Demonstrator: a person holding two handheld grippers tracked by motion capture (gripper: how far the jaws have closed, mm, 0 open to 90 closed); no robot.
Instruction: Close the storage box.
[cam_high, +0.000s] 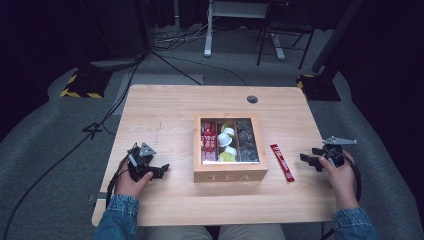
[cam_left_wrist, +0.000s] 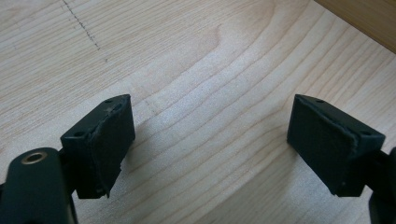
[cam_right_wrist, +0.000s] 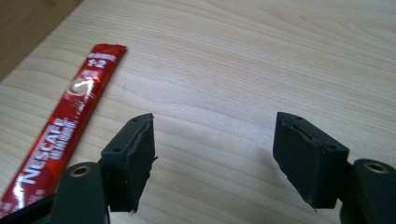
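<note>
A wooden tea box with a clear lid stands mid-table, marked TEA on its front. Inside lie red sachets, white and yellow capsules and dark pods. A red Nescafe stick lies flat on the table just right of the box; it also lies left of the jaws in the right gripper view. My left gripper rests open left of the box, nothing between its jaws. My right gripper stands open right of the stick, empty.
The light wooden table has a round cable hole at the back right. A corner of the box edges the left gripper view. Grey carpet, cables and stand legs lie beyond the table.
</note>
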